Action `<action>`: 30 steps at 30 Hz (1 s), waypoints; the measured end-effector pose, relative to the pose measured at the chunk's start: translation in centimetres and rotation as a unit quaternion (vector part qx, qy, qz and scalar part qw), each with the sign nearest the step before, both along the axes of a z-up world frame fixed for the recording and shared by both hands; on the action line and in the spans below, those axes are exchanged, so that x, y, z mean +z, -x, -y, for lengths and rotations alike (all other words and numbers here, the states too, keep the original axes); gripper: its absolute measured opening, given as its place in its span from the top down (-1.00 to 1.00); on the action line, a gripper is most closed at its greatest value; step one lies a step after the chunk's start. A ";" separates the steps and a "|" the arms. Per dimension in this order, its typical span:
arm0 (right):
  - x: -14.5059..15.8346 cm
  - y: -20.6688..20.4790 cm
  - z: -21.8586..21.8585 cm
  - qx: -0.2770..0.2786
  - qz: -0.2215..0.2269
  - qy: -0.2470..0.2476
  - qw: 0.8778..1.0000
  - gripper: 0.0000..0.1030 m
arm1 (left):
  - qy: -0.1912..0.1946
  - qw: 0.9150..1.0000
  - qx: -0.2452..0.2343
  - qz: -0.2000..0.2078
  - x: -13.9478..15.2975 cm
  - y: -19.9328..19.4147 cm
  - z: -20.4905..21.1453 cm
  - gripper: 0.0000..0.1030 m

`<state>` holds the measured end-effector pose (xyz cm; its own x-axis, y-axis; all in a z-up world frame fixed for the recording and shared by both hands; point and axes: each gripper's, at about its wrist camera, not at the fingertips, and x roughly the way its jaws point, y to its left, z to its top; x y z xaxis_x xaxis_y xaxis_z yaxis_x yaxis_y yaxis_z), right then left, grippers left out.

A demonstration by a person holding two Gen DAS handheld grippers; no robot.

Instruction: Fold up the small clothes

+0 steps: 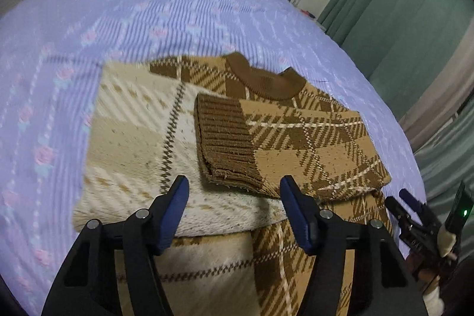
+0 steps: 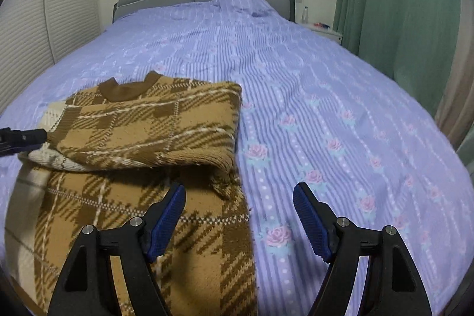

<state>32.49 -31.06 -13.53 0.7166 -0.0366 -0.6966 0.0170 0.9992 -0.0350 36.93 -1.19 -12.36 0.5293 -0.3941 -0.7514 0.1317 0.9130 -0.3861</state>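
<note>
Sweater [image 1: 296, 138] lies on bed [image 2: 326, 108], sleeves folded in, long axis toward headboard. Left gripper [image 1: 234, 191] jaws apart, empty, over its near fold; right gripper [image 2: 240, 197] agape, empty, straddling its right edge

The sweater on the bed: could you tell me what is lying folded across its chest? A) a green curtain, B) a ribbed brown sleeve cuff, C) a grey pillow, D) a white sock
B: in the left wrist view, the brown ribbed sleeve cuff lies across the chest of the plaid sweater, just below its collar.
</note>
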 end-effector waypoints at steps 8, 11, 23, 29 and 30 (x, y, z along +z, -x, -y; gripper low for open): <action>-1.6 -1.4 0.2 0.007 -0.005 -0.014 1.000 -0.33 | 0.050 0.998 0.033 -0.029 -1.2 -1.7 -0.1 -0.21; -2.4 -2.5 0.3 0.007 -0.020 -0.025 0.999 -0.24 | 0.059 0.997 0.034 -0.032 -1.3 -2.3 0.0 -0.21; -2.2 -3.5 0.2 0.022 -0.024 -0.038 0.999 0.50 | 0.036 0.999 0.006 0.027 1.0 -1.9 -0.2 0.78; -1.7 -3.0 1.1 0.005 -0.017 -0.040 0.999 0.50 | 0.016 0.999 0.003 0.043 0.7 -1.0 -0.6 0.79; -2.0 -3.2 1.3 0.001 -0.021 -0.048 0.999 0.50 | 0.006 0.999 0.004 0.043 0.3 -1.0 -0.5 0.79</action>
